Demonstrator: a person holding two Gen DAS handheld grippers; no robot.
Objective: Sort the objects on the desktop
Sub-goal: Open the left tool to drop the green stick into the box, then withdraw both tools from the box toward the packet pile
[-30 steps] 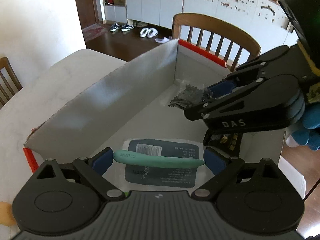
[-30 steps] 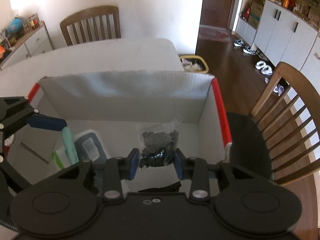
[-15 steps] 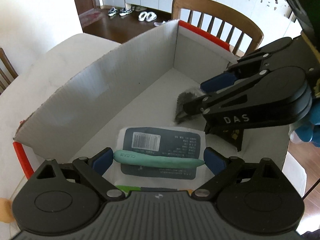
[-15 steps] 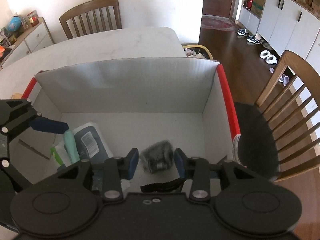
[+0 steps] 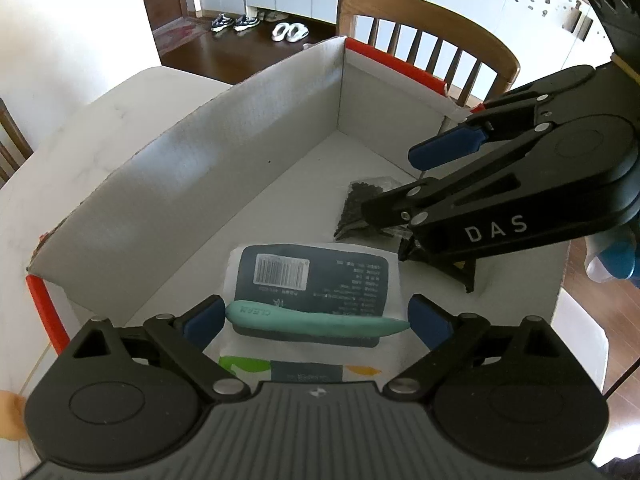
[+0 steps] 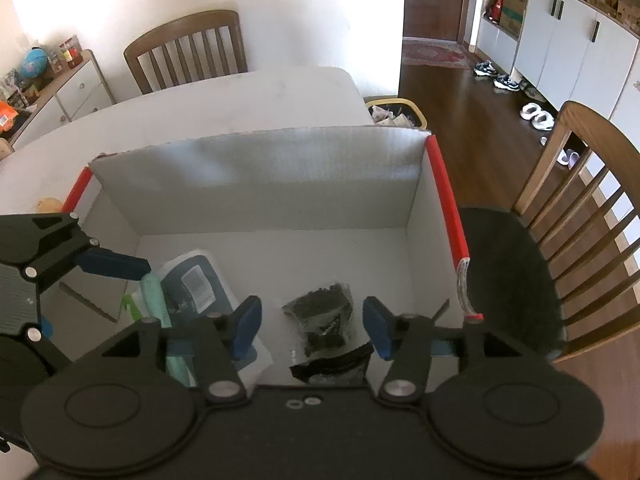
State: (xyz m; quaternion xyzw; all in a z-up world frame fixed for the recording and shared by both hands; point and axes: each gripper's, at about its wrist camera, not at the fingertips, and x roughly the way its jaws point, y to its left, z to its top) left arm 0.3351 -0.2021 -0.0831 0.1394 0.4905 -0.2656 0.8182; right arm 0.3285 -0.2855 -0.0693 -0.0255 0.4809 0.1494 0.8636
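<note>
1. Room: white wall, dark wood floor, white cupboards along the far side, shoes and slippers on the floor before them. A low dresser with clutter on top stands in a corner.
2. Bench: pale top, mostly bare around the box. Wooden chairs stand at its far side and at its right end. A yellow-rimmed bin sits on the floor past its corner.
3. Cardboard box: open-topped, white inside, red tape on the short rims, resting on the bench.
4. In the box, left part: a flat packet with a dark label and barcode, lying face up on the floor of the box.
5. In the box, right part: a small clear bag of dark bits, lying on the box floor apart from the packet.
6. Left gripper: jaws pinching a teal toothbrush-like stick end to end, held crosswise just above the packet.
7. Right gripper: jaws have just been opening; they now stand spread either side of the bag, pads clear of it.
</note>
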